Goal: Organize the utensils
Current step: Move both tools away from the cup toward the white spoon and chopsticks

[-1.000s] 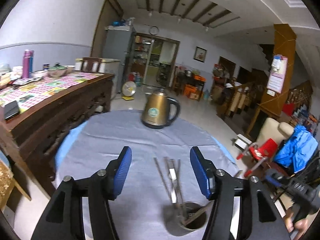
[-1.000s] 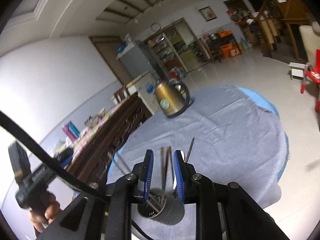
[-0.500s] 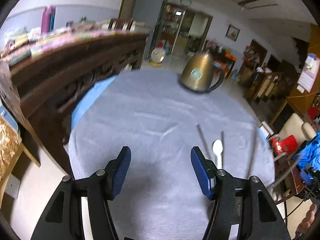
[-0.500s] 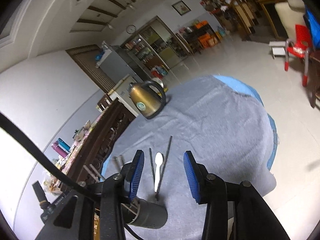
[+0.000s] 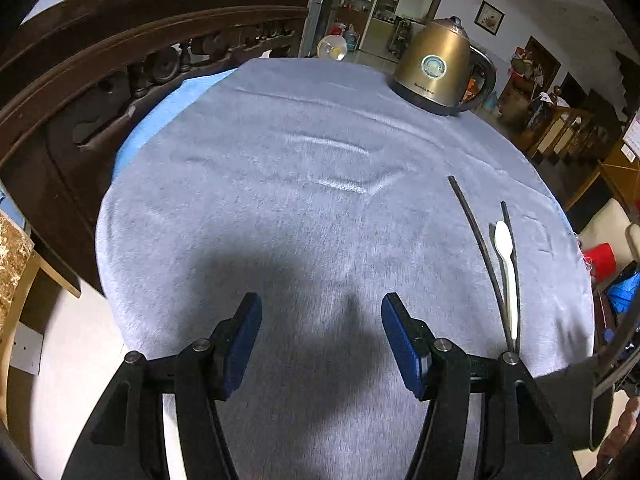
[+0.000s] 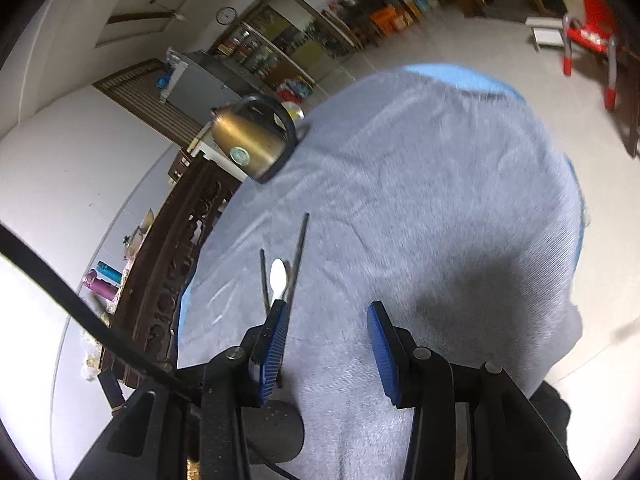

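Two dark chopsticks (image 5: pixel 474 224) and a white spoon (image 5: pixel 505 256) stick out of a dark metal utensil cup (image 5: pixel 588 404) lying at the lower right of the left wrist view, over the grey tablecloth (image 5: pixel 304 184). My left gripper (image 5: pixel 321 334) is open and empty, left of them. In the right wrist view the chopsticks (image 6: pixel 299 252) and spoon (image 6: pixel 277 274) lie just beyond my open, empty right gripper (image 6: pixel 326 344); the cup (image 6: pixel 276 428) lies below its left finger.
A gold electric kettle (image 5: pixel 436 66) stands at the table's far edge. A dark carved wooden sideboard (image 5: pixel 92 72) runs along the left side. A red chair (image 6: pixel 588 28) stands on the tiled floor beyond the table.
The right gripper opened and let go of the utensils. The cup, upright a second ago, now lies at the table's near edge with chopsticks and spoon pointing out. Both cameras dipped toward the table.
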